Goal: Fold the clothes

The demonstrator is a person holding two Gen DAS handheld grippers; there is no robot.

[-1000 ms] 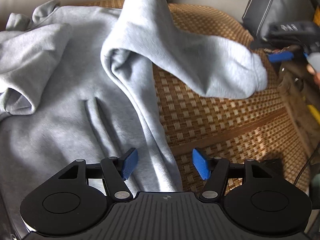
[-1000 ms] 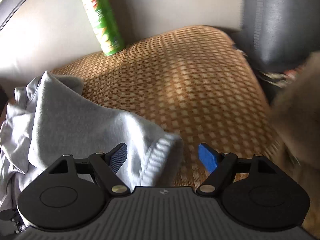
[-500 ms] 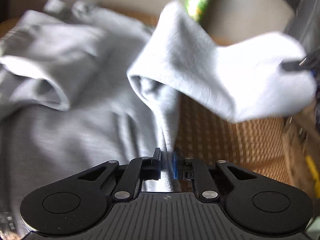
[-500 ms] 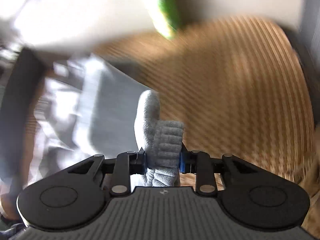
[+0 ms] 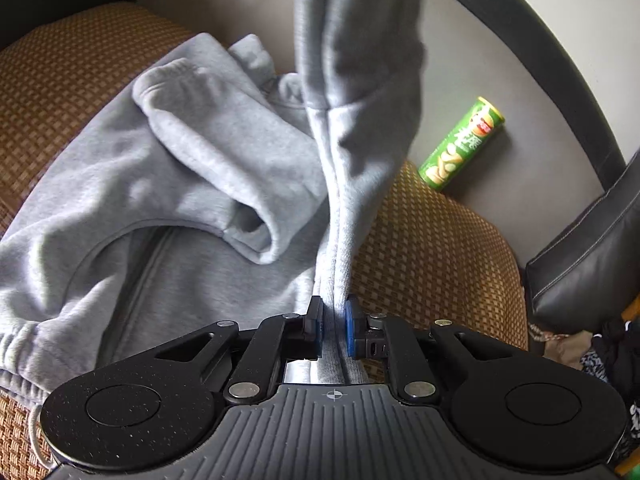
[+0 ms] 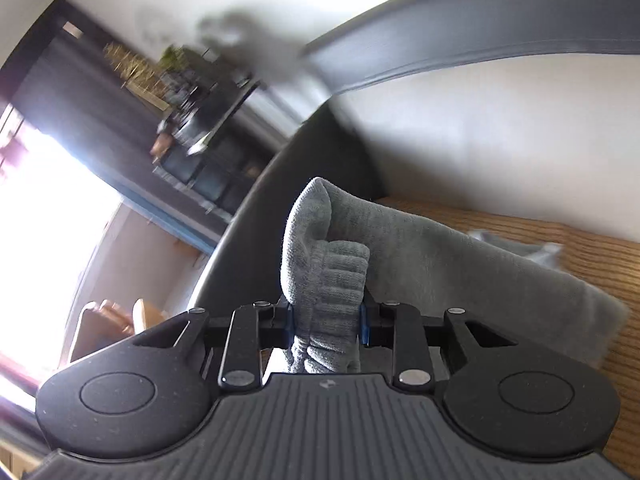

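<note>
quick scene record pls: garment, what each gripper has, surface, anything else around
garment: grey hoodie, partly lifted, rest lying crumpled
left gripper: jaws shut on the hoodie's side edge
right gripper: jaws shut on the ribbed sleeve cuff, sleeve held up
other sleeve: folded across the hoodie body
surface: woven brown seat cushion
nearby: green chip can against the backrest; dark leather cushion to the right
fold: not yet laid down

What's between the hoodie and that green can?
Bare woven cushion lies between the hoodie and the can, seen in the left wrist view.
</note>
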